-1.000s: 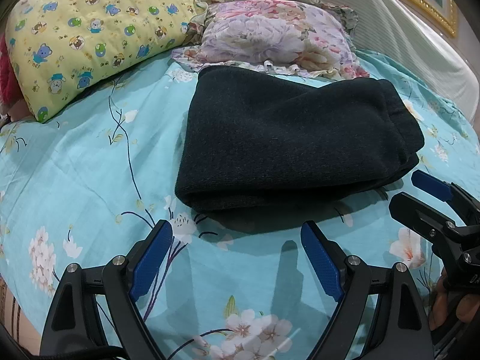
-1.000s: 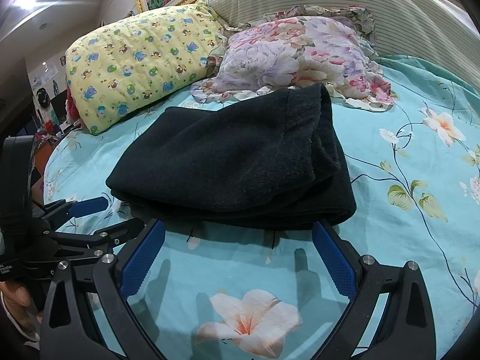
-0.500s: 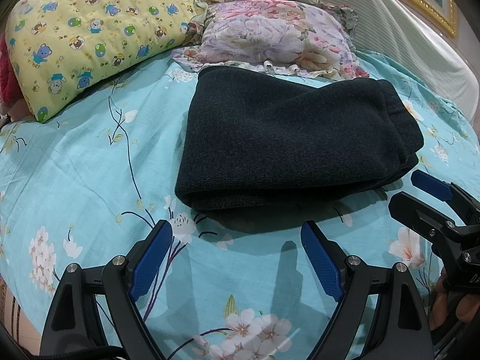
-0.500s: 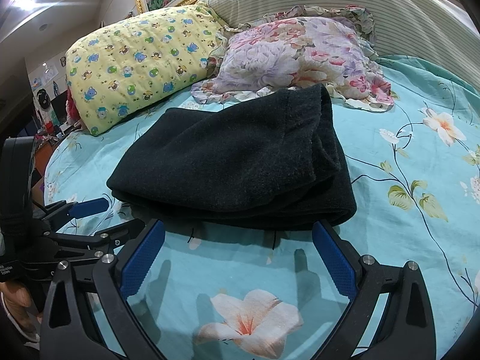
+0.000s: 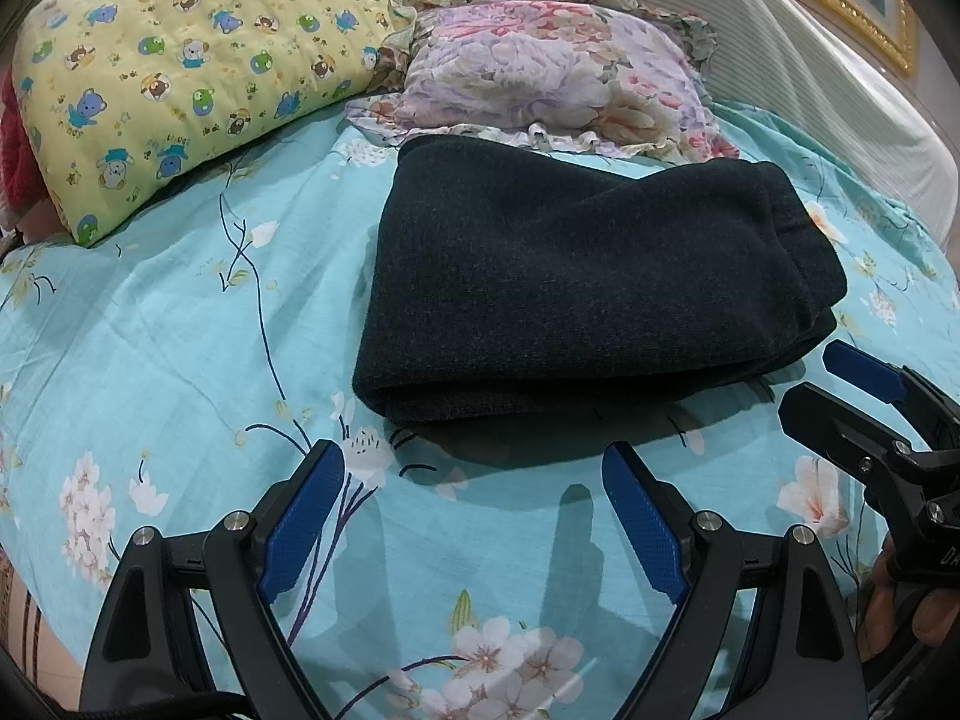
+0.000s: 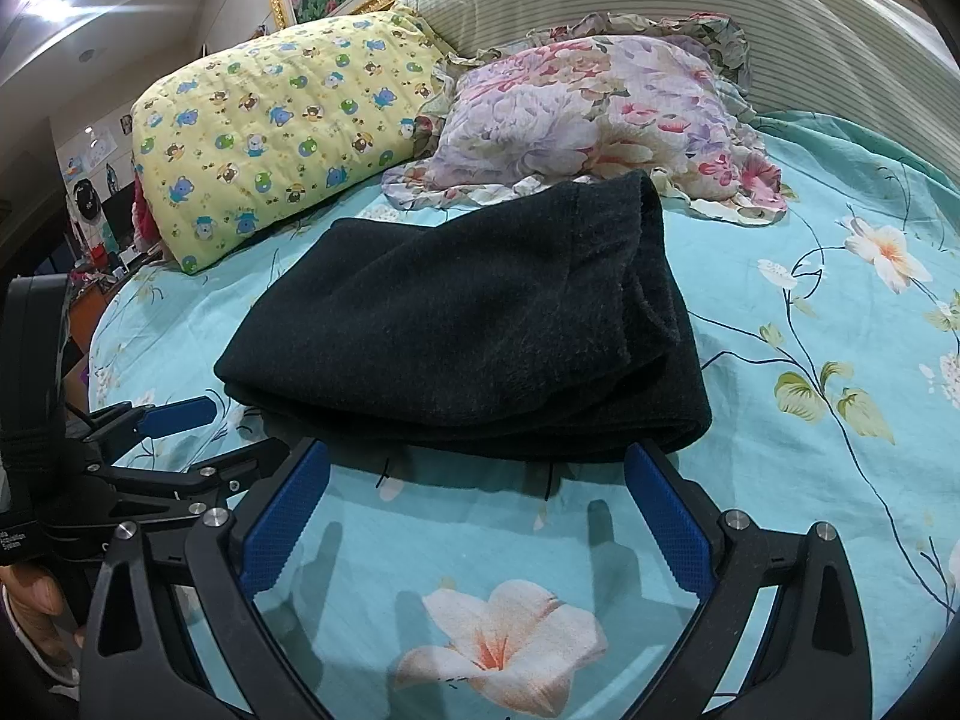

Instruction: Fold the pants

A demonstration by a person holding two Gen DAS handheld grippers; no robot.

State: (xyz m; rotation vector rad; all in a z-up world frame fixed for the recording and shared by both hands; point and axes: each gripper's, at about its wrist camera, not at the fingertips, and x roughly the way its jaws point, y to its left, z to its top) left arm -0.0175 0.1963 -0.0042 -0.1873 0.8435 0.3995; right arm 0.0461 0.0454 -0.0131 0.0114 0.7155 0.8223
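A bedroom, and a bed (image 5: 150, 324) dressed in a turquoise floral sheet, two pillows propped at the far end. Nearest the lens, the left hand-held gripper (image 5: 474, 510) hangs low over the sheet, blue pads spread wide, nothing between them. Alongside it, the right hand-held gripper (image 6: 477, 507) sits the same way: released, empty, just short of the cloth. Each one shows at the edge of the other's view, so they're close together, side by side.

Just beyond the fingertips lie the pants (image 5: 576, 288), dark and thick, stacked into a compact rectangle in the middle of the bed, the far edge touching the flowered pillow (image 5: 558, 72). The yellow cartoon pillow (image 5: 180, 66) sits off to the left.

And what's changed over the last second? Nothing at all! Same bundle, same pose, both tools parked exactly where they were. My read: the folding is finished and this is the hold at the end. The layered ends on the right look slightly uneven, but the stack sits stable.
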